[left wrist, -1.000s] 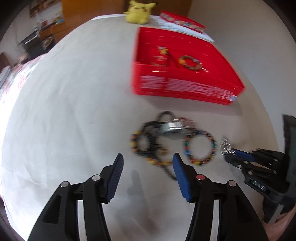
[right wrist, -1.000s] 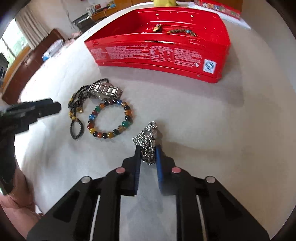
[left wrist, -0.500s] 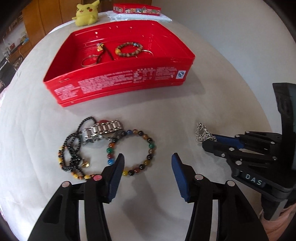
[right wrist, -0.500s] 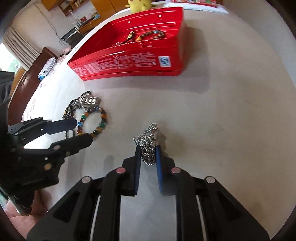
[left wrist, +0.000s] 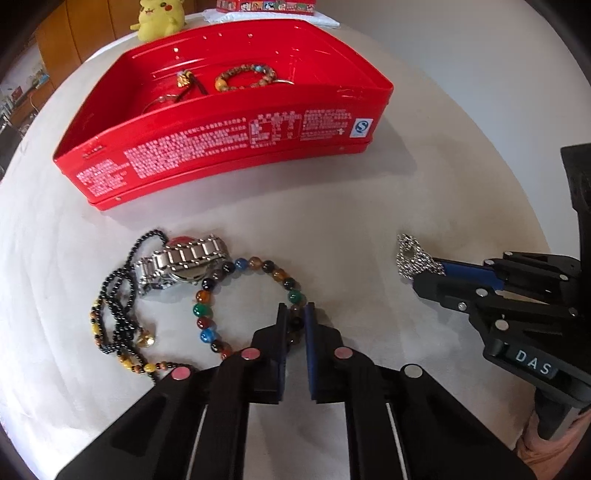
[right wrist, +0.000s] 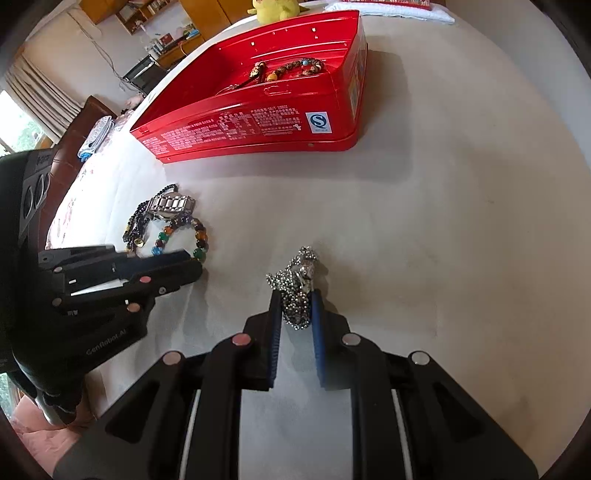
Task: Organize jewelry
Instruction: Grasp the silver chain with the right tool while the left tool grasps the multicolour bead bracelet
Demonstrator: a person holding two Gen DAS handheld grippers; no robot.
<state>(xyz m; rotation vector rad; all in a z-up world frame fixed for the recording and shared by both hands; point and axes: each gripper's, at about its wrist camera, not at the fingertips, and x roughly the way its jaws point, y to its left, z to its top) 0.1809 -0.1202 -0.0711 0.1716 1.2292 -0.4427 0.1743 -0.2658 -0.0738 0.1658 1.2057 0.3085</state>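
Note:
A multicoloured bead bracelet (left wrist: 201,309) lies on the white table beside a silver watch (left wrist: 184,258) and a black bead necklace (left wrist: 118,295). My left gripper (left wrist: 295,306) points down at the bracelet's right side. Its jaws are closing and pinch a dark bead between the blue pads. To the right, my right gripper (right wrist: 297,295) is shut on a bunched silver chain (right wrist: 301,266), which rests on the table. The red tin (left wrist: 236,136) stands open behind, holding a brown bead bracelet (left wrist: 245,75) and a corded charm (left wrist: 183,79).
A yellow plush toy (left wrist: 157,16) and a small red box (left wrist: 266,5) sit at the table's far edge behind the tin. Bare tabletop stretches to the right of the tin. A room with wooden cupboards lies beyond the left edge.
My left gripper moved over the jewelry pile onto the bead bracelet and went from wide open to shut on it. The right gripper kept its hold on the silver chain.

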